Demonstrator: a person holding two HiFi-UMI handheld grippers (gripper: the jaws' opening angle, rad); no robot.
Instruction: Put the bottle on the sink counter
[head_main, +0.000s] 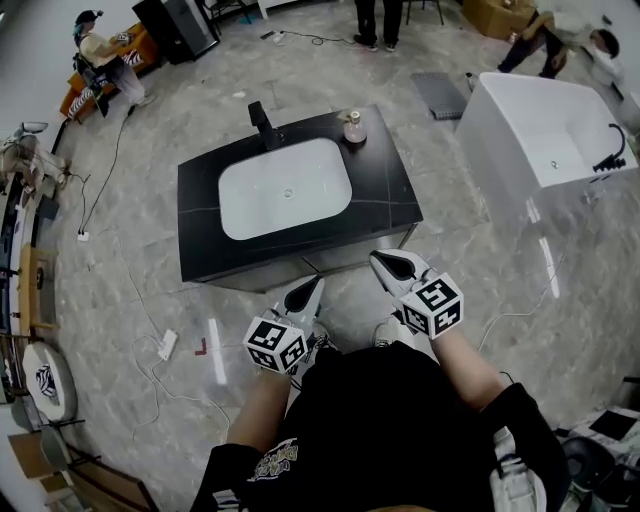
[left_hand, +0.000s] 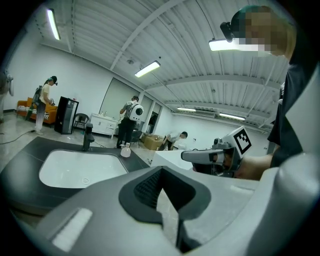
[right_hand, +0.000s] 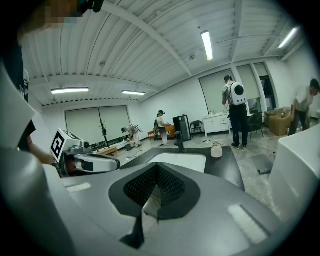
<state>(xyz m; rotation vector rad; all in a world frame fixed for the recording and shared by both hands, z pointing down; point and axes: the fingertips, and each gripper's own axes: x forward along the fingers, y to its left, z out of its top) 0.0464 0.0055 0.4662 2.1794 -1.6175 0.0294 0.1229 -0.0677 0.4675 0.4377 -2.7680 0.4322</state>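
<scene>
A small pale pink bottle (head_main: 354, 128) stands upright at the far right corner of the black sink counter (head_main: 392, 192), beside the white basin (head_main: 285, 187) and the black faucet (head_main: 263, 124). Both grippers hang in front of the counter's near edge, close to my body. My left gripper (head_main: 311, 287) is shut and holds nothing. My right gripper (head_main: 384, 261) is shut too, also with nothing in it. In the left gripper view the bottle (left_hand: 125, 151) shows far off past the basin; the right gripper view has the bottle (right_hand: 216, 150) on the counter's right side.
A white bathtub (head_main: 545, 130) stands to the right of the counter. Cables and a power strip (head_main: 167, 344) lie on the marble floor at the left. A grey mat (head_main: 440, 93) lies behind the counter. Several people work at the room's far side.
</scene>
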